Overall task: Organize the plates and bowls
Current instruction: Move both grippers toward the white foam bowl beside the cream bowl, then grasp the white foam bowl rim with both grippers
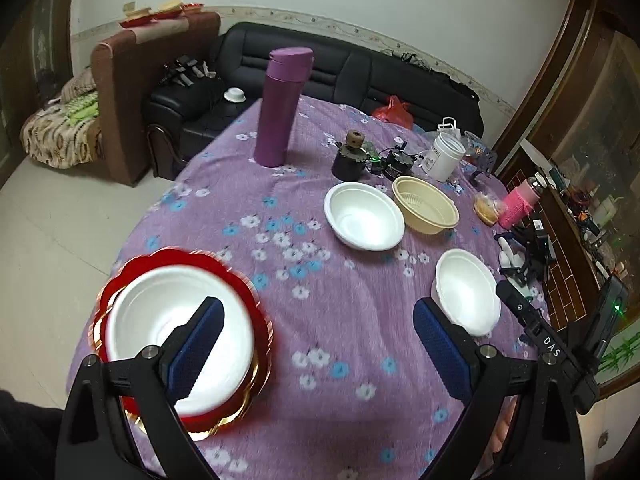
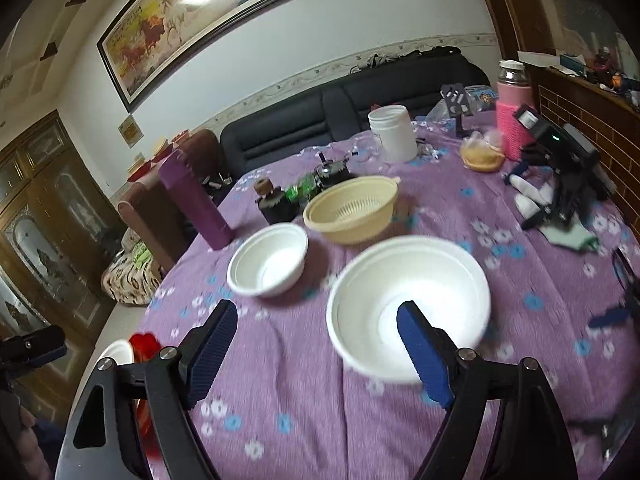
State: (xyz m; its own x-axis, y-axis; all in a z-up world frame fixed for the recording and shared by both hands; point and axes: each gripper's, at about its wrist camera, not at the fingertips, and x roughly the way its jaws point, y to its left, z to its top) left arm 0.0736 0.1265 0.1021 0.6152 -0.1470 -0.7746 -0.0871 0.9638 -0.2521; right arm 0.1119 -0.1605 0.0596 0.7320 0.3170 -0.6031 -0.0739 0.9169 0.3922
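Nearest the lens in the left wrist view, the left gripper (image 1: 318, 338) shows its two blue ribbed pads spread wide, nothing between them but purple flowered tablecloth (image 1: 344, 320); its left pad lies in front of a white bowl (image 1: 160, 320) that sits in a red plate (image 1: 248, 292) with a gold scalloped edge, at the near left edge of the table; whether the pad touches the bowl cannot be told, and both bowl and plate are blurred. Just beyond the right pad stands a second white bowl (image 1: 466, 292), with the black body of the other gripper (image 1: 560, 344) beside it on the right.

In the right wrist view the right gripper (image 2: 316, 342) is likewise spread, holding nothing; its right pad overlaps the near rim of that same white bowl (image 2: 408, 300), which is blurred, so contact cannot be judged.

Farther out, near the table's middle, a third white bowl (image 1: 362, 216) rests just beside a cream strainer bowl (image 1: 426, 204), their rims close or touching. Behind them stand a purple flask (image 1: 282, 108), upright, a small dark jar with a brown stopper (image 1: 350, 156), and a white tub (image 1: 444, 156); a pink-sleeved bottle (image 1: 520, 200) is at the right edge, a wrapped bun (image 1: 486, 208) next to it. A black sofa (image 1: 340, 72) runs behind the table.
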